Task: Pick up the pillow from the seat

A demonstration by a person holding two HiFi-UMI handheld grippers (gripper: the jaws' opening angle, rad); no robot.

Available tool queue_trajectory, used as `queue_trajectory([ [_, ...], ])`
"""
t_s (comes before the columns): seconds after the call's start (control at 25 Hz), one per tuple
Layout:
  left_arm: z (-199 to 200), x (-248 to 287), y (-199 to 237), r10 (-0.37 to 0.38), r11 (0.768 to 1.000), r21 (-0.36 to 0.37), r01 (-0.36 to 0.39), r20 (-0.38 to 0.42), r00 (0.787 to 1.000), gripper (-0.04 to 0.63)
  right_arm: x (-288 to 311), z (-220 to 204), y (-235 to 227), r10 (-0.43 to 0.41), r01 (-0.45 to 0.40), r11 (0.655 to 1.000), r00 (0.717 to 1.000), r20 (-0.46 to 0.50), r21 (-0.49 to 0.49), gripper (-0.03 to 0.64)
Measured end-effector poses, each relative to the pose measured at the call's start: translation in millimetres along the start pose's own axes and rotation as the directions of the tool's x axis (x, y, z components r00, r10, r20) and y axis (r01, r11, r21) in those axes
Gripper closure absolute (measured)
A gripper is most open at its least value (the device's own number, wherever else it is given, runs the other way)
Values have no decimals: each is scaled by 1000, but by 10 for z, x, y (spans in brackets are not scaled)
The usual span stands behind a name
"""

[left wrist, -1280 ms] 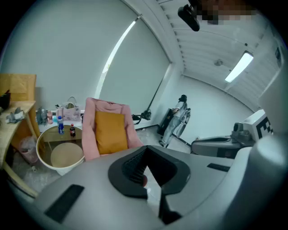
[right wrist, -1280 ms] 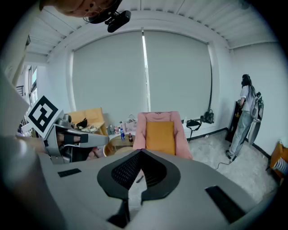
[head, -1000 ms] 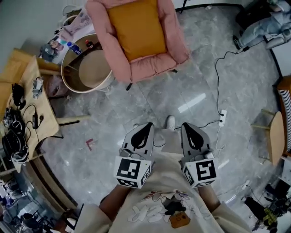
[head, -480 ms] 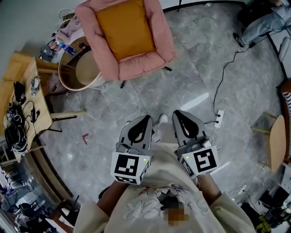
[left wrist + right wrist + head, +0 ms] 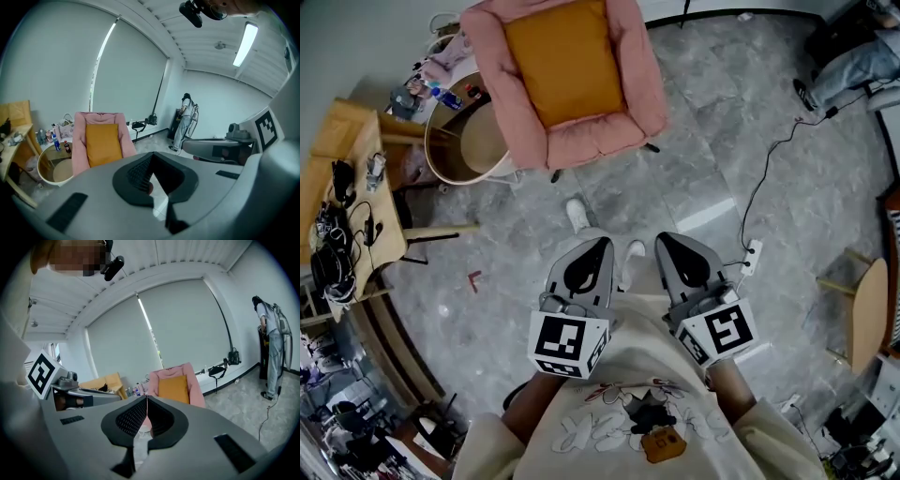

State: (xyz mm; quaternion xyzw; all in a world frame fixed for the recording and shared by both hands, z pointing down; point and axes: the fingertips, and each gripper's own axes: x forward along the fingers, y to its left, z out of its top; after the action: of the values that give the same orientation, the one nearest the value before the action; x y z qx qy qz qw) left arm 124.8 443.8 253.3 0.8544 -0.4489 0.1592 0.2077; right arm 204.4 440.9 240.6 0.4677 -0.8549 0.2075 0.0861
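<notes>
An orange pillow (image 5: 565, 58) lies on the seat of a pink armchair (image 5: 633, 70) at the top of the head view. Both grippers are held low in front of the person's torso, well short of the chair and pointing toward it. My left gripper (image 5: 601, 245) is shut with nothing in it, and so is my right gripper (image 5: 667, 239). The left gripper view has the pillow (image 5: 101, 143) upright in the chair at left, beyond the closed jaw tips (image 5: 152, 155). In the right gripper view the pillow (image 5: 173, 389) stands just past the closed tips (image 5: 147, 398).
A round tub-like table (image 5: 469, 142) with bottles stands left of the chair. A wooden table (image 5: 358, 211) with cables is at far left. A power strip (image 5: 753, 253) and its cord lie on the floor at right, near a wooden stool (image 5: 866, 300). A person (image 5: 273, 348) stands far off.
The person has stepped forward: a white shoe now shows ahead of the grippers. The chair has shifted a little in the head view. Both grippers stay shut and side by side.
</notes>
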Motion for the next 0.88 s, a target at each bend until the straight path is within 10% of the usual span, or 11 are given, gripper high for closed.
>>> queue_trajectory([
  [0.88,983,676,2424,-24,1000,-8,25,58,998,594,2330,906,339,-74,73,996,997,-4,-50,597],
])
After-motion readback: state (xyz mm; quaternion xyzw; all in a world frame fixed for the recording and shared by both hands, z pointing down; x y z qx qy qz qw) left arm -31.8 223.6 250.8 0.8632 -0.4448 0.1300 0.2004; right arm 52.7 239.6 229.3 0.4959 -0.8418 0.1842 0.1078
